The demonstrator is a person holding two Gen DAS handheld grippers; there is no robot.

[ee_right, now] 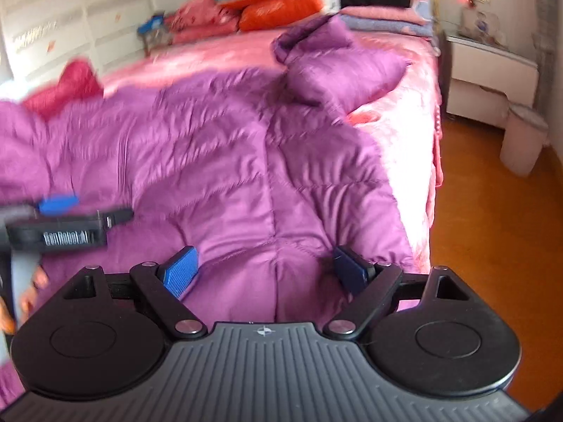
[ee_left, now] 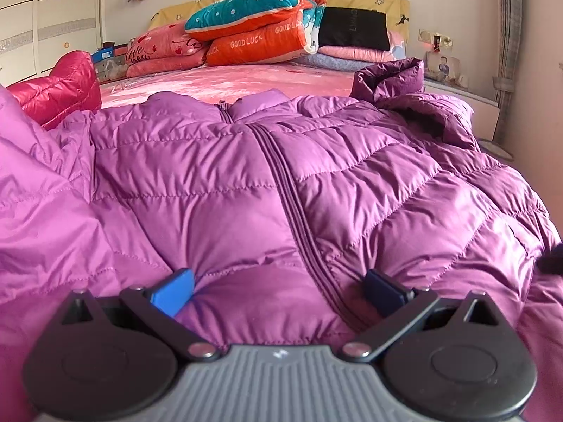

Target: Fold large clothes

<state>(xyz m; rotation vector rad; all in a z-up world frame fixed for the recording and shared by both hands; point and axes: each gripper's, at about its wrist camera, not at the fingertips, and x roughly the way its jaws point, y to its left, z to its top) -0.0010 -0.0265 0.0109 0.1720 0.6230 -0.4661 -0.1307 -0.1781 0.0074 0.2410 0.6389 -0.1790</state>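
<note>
So far little folding looks done: the purple down jacket [ee_left: 267, 176] lies spread front-up across the foot end of the bed [ee_left: 246, 81], zipper [ee_left: 281, 190] closed and running up the middle, hem toward the foot edge. One sleeve [ee_right: 337, 66] is already turned in and lies bunched near the bed's right edge; the other side seems still loose toward the left edge. By my reckoning the sleeves, the side folds and the final halving all remain.

The left gripper [ee_left: 279, 290] has its fingers wide apart, pressed against the hem on either side of the zipper, pinching nothing that I can see. The right gripper [ee_right: 265, 269] is likewise spread wide over the hem near the right edge, with puffed fabric bulging between the fingers but not clamped.

Readable writing: "GOOD LUCK" on the orange quilt [ee_left: 253, 44] at the head end, and "Love" on the pink pillow [ee_left: 158, 49]. The lettering on the left gripper's side, seen from the right wrist, is too blurred to read. A red jacket [ee_left: 59, 84] sits at the left edge.
</note>
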